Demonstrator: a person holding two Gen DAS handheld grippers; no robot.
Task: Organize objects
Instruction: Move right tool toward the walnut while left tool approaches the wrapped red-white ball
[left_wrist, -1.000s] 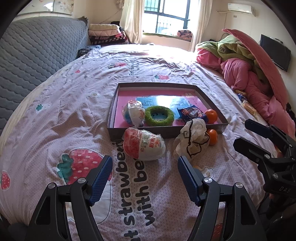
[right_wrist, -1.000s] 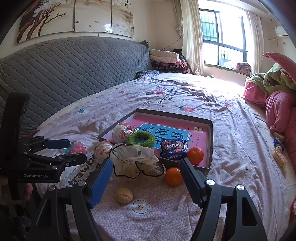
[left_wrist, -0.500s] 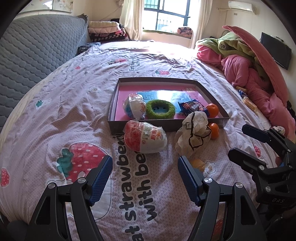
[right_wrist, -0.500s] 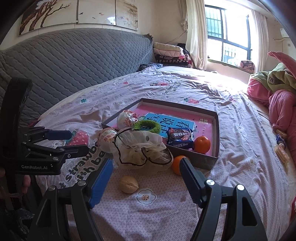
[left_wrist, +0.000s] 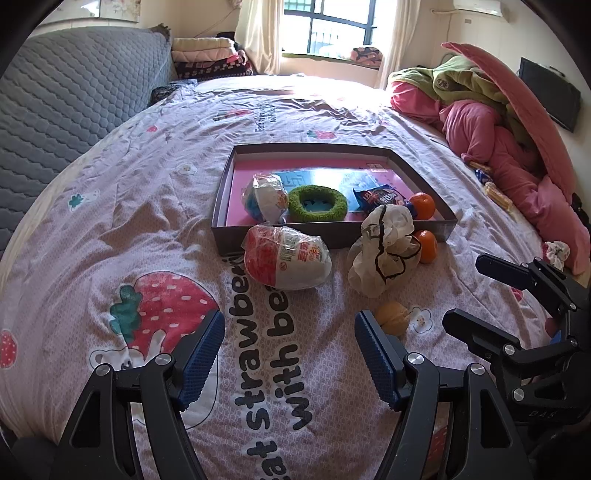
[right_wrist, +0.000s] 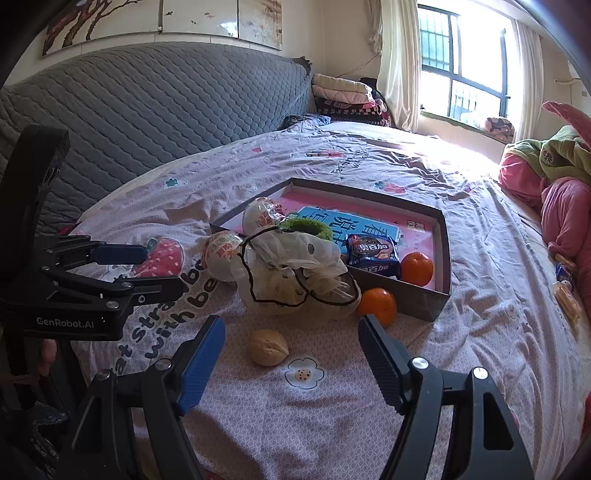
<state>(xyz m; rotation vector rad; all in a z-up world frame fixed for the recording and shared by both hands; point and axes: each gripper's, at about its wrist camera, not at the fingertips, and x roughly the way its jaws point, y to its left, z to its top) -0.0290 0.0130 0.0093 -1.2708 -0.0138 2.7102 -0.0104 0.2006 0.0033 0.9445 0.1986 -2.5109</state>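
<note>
From my left gripper (left_wrist: 290, 345), the wrapped egg (left_wrist: 287, 256) lies at twelve o'clock on the bedspread (left_wrist: 110, 229), touching the near wall of the tray (left_wrist: 332, 240) behind it. In the tray sit a second egg (left_wrist: 265, 197) at eleven, a ring (left_wrist: 317, 203) at twelve, a snack packet (left_wrist: 384, 195) and an orange (left_wrist: 423, 205) at one. The bag (left_wrist: 384, 254) lies at one o'clock before the tray, another orange (left_wrist: 427, 245) just right of it, a walnut (left_wrist: 392, 317) nearer me.

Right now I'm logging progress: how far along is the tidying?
Partly done. The box holds an egg toy, green ring, snack pack, and orange. Both grippers are empty. Left outside: big egg, bag, another orange, walnut.
</note>
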